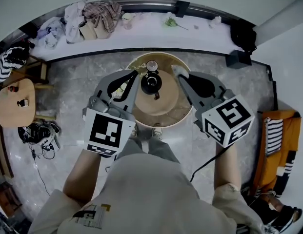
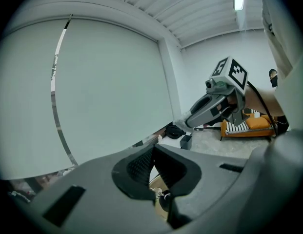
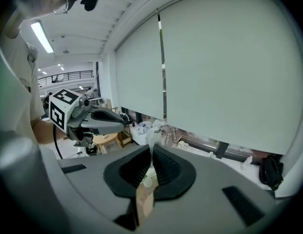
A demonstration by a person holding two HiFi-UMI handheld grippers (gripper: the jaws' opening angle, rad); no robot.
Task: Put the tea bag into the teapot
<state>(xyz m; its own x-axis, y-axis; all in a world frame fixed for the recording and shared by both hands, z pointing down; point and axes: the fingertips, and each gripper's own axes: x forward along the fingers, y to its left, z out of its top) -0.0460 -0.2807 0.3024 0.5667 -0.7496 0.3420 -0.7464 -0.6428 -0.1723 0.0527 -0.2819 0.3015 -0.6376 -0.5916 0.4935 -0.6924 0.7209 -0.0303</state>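
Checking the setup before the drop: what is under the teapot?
The black teapot stands near the middle of a round wooden table. The patch of tabletop directly beneath it is covered by its body, so nothing there can be seen.

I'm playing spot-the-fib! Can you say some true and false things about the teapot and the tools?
1. The right tool pinches a tea bag. True.
2. The teapot is white. False: it is black.
3. The teapot stands on a round wooden table. True.
4. The tea bag is inside the teapot. False: it is in the right tool, off to the teapot's side.
5. The left tool gapes wide open. False: its jaws are together.
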